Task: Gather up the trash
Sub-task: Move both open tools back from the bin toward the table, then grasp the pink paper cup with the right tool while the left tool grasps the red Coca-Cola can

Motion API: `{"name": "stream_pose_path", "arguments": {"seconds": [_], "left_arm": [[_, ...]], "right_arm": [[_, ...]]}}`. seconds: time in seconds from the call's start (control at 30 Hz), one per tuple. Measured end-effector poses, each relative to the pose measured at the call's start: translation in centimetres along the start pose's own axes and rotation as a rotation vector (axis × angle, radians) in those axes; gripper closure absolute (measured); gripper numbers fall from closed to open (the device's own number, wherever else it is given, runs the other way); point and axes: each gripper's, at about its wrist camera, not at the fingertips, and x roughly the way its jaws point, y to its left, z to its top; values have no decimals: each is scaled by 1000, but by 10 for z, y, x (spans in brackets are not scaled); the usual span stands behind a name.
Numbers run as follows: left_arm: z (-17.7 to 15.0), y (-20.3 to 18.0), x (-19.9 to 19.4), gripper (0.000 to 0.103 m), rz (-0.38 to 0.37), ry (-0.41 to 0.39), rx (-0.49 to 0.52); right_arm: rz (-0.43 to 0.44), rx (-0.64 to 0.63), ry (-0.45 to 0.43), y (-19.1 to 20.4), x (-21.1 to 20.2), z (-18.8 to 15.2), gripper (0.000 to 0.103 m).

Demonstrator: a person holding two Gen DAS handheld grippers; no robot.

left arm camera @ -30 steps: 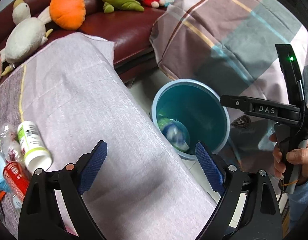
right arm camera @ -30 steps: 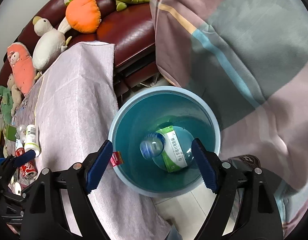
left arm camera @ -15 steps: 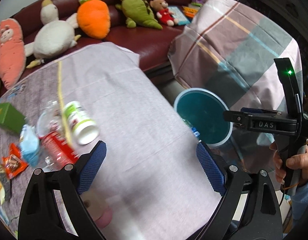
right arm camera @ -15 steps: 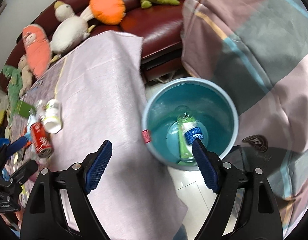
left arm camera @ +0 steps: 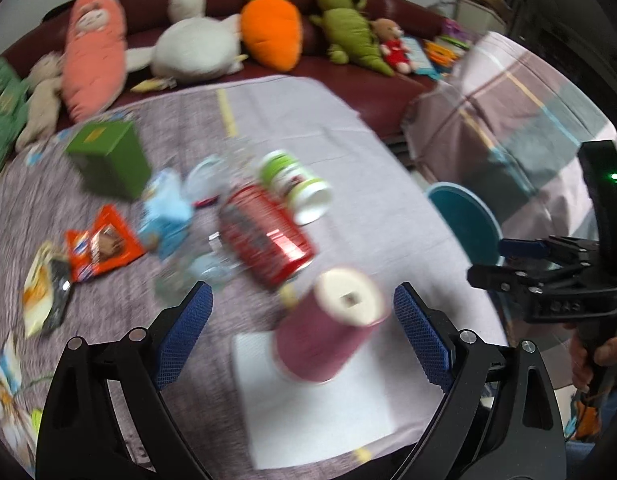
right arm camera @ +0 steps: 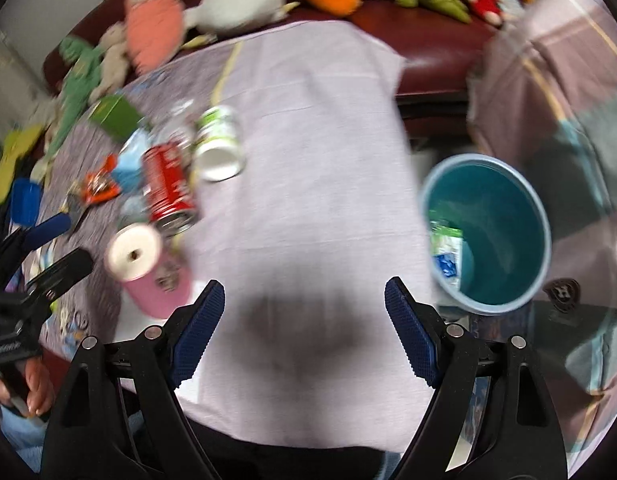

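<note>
My left gripper (left arm camera: pixel 302 336) is open above a table of trash. An upturned pink paper cup (left arm camera: pixel 332 340) on a white sheet (left arm camera: pixel 308 412) shows between its fingers, and neither pad touches it. Beyond lie a red can (left arm camera: pixel 268 236), a white bottle with a green label (left arm camera: pixel 296 184), a clear bottle (left arm camera: pixel 196 276), a blue packet (left arm camera: pixel 164 208), an orange wrapper (left arm camera: pixel 100 246) and a green box (left arm camera: pixel 108 160). My right gripper (right arm camera: pixel 304 320) is open and empty over bare cloth. To its right stands the teal bin (right arm camera: pixel 504 208) with a plastic bottle (right arm camera: pixel 448 248) inside it.
A dark red sofa (left arm camera: pixel 372 92) with several plush toys runs along the far side. A plaid blanket (right arm camera: pixel 548 92) lies behind the bin. The table's right edge (right arm camera: pixel 408 152) drops beside the bin. A hand (right arm camera: pixel 32 384) holds the left gripper's handle.
Both views have swung left from the bin to the table, so the trash pile has come in front of the left gripper. The bin has slid right. Both grippers have stayed open.
</note>
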Motion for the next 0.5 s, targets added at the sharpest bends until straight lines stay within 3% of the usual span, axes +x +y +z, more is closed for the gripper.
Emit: {"name": "stream_pose_path", "arguments": {"seconds": [0.33,0.5], "left_arm": [[-41,85,17,11,50,65,-171],[-47,102,20,11,43,73,-221]], "right_arm": [[82,-106,79,80,37,2,24],[85,-122,92,100,57,6,24]]}}
